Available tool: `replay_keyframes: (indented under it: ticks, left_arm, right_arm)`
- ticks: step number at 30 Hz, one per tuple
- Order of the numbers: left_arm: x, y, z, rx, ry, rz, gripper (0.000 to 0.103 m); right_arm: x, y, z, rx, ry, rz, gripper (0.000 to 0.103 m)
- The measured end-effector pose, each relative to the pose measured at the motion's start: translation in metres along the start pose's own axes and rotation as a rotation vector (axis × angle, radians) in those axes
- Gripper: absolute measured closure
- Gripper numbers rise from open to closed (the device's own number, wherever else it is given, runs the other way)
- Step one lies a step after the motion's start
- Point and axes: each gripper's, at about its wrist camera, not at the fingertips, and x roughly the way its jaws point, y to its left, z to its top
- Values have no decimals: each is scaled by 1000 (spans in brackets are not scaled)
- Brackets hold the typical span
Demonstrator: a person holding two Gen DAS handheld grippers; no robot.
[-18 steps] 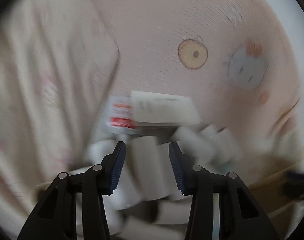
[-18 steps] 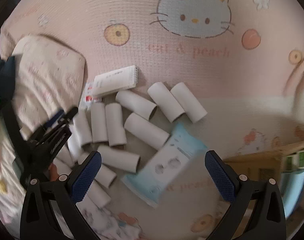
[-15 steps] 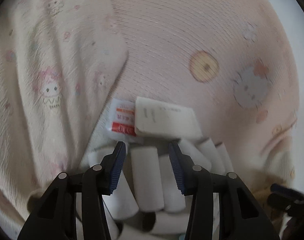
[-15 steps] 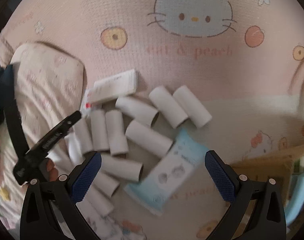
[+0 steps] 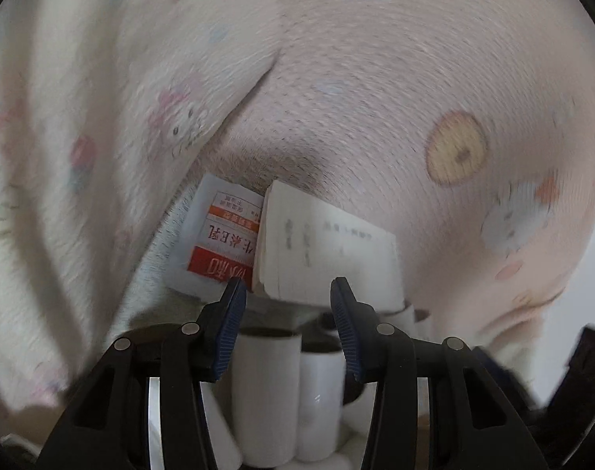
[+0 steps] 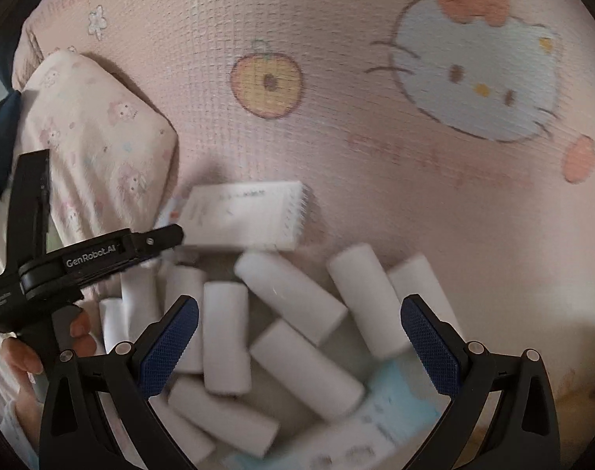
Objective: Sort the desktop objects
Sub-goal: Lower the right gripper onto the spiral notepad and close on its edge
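- My left gripper (image 5: 284, 297) has its jaws apart with nothing between the pads; the blue fingertips (image 5: 230, 313) sit just short of the near edge of the white notepad (image 5: 328, 254).
- In the left wrist view, the notepad lies flat on the pink cartoon-print mat (image 5: 375, 78), and its left edge overlaps a red-and-white sachet (image 5: 219, 243).
- The sachet's far left corner is right against the edge of a cream pillow (image 5: 82, 137), so I see little room on that side.
- Under and between the left fingers stand the ends of two white cardboard tubes (image 5: 266, 391), touching each other side by side.
- My right gripper (image 6: 299, 337) is spread wide and holds nothing; it hangs above the pile of white tubes (image 6: 289, 293), which lie at mixed angles, several touching.
- From the right wrist view I see the left gripper (image 6: 156, 241) reaching in from the left, its tip at the notepad's (image 6: 242, 215) left end.
- A light-blue wipes pack (image 6: 375, 419) lies at the near edge of the pile, partly beneath the tubes; blur hides its exact outline.
- Beyond the notepad's far edge, the mat (image 6: 336, 117) is bare and open up to the printed cat face; to the right of the tubes it is also bare.
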Motion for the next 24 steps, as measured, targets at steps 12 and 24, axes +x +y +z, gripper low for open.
replay_keyframes:
  ticks: [12, 24]
  left_arm:
    - [13, -3, 9, -32, -10, -22, 54]
    - [33, 15, 19, -216, 25, -143, 54]
  right_arm:
    - [51, -31, 46, 193, 39, 246, 0]
    - [116, -68, 51, 437, 69, 372, 7]
